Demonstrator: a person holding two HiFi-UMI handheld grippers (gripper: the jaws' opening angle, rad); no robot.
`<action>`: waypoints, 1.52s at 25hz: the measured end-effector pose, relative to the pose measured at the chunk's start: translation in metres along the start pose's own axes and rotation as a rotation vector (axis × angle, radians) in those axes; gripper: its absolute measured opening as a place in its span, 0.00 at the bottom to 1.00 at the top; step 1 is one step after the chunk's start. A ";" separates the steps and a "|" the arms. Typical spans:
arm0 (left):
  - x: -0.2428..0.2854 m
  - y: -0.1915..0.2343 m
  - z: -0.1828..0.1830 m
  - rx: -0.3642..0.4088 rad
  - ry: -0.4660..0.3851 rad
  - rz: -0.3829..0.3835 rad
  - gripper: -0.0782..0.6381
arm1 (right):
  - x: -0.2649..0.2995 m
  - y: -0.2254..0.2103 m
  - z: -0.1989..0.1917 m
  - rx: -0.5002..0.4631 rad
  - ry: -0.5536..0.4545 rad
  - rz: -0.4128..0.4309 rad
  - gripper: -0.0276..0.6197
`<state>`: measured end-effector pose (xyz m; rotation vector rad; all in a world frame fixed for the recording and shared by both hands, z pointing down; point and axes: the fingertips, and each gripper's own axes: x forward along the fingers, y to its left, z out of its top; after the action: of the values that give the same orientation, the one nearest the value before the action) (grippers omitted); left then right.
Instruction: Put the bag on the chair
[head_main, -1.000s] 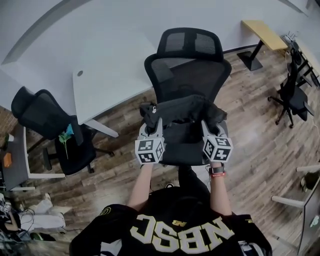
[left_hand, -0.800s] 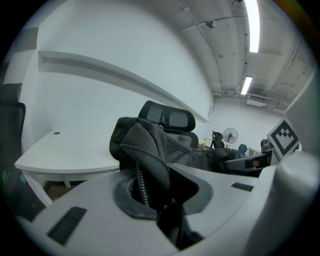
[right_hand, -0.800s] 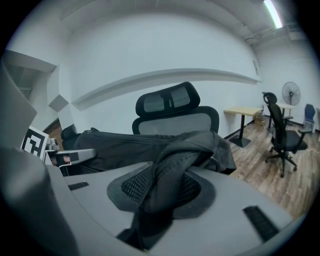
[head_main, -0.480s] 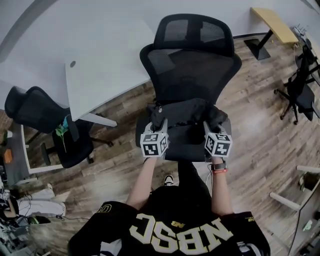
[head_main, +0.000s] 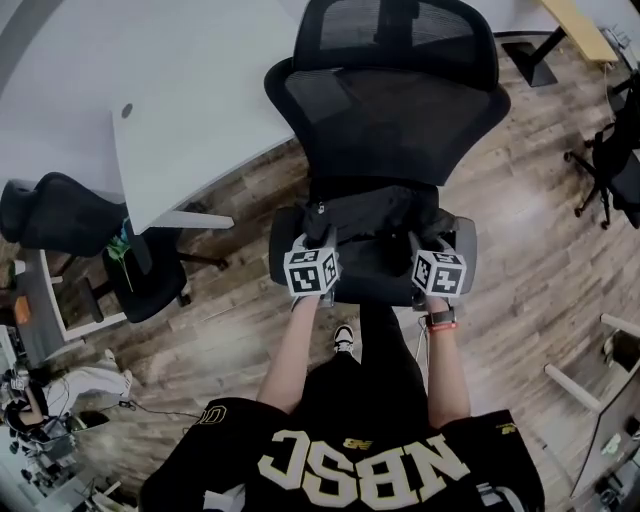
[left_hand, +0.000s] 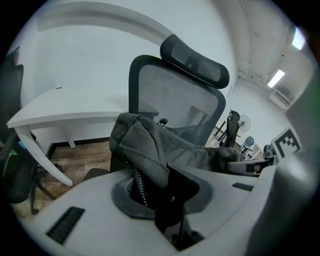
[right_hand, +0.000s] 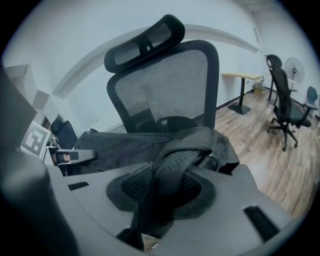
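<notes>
Over on the far left a spare black chair (head_main: 60, 215) sits tucked beside the white tabletop (head_main: 180, 110), well clear of the action. Moving in, the person leans over with both arms stretched forward. The left tool (head_main: 320, 240) has dark fabric between its jaws: that's the near-left end of the bag (head_main: 372, 215), with a zipper line running down into the grip. The jaws are easing open right now, though the cloth is pinched between the pads.

Centre stage, the bag is slung between the two tools, low over the seat of the mesh-backed chair (head_main: 390, 110) and close in front of the backrest. Whether its full weight is on the cushion, I can't tell from here.

On to the right tool (head_main: 418, 243): its jaws are clamped on a bunched fold of the bag's other end, with a strap and buckle humped up just beyond them.

Further right, bare wooden floor (head_main: 530, 250), then another office chair (head_main: 612, 170) standing well apart by the edge.
</notes>
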<state>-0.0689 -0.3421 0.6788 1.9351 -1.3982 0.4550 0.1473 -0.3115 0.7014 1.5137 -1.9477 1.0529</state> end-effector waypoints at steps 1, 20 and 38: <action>0.006 0.003 -0.006 0.000 0.014 0.005 0.21 | 0.005 -0.001 -0.002 0.009 0.012 -0.004 0.22; 0.113 0.067 -0.109 -0.111 0.251 0.104 0.24 | 0.124 -0.042 -0.081 0.070 0.267 -0.018 0.23; 0.192 0.109 -0.151 -0.111 0.313 0.195 0.51 | 0.198 -0.083 -0.153 0.094 0.463 -0.003 0.57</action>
<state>-0.0844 -0.3850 0.9423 1.5681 -1.3780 0.7229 0.1535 -0.3186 0.9650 1.1828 -1.5905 1.3676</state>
